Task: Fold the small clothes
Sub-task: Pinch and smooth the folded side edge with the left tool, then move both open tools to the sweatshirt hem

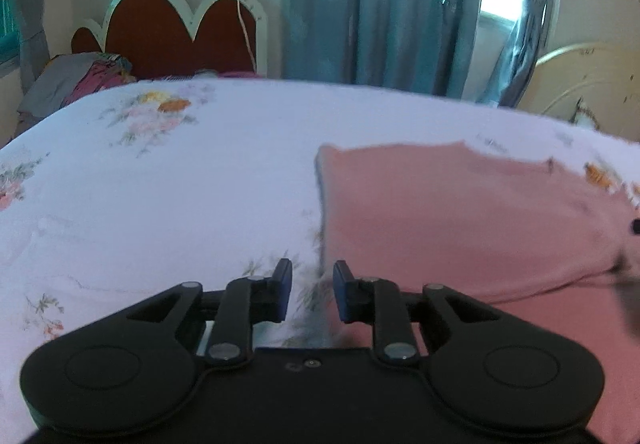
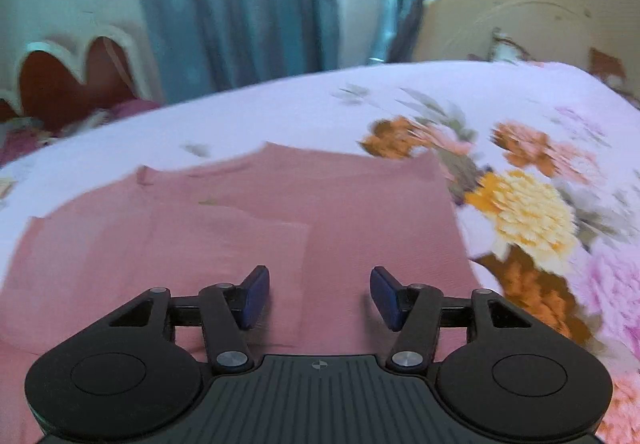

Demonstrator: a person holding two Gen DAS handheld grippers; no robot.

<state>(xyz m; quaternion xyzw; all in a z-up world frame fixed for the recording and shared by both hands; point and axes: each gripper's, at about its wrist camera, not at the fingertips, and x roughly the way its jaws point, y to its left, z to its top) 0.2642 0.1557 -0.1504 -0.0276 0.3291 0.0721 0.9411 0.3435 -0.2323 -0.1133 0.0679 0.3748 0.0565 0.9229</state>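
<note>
Both grippers (left gripper (image 1: 312, 291), right gripper (image 2: 319, 297)) gape above pink garment (image 2: 248, 240).

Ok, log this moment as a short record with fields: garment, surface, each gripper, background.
garment: pink garment, lying flat on the bed, partly folded with overlapping layers
surface: floral bedsheet
left gripper: open, empty, at the garment's left edge
right gripper: open, empty, above the garment
background: blue curtains, scalloped red headboard, cream headboard, clothes pile
</note>
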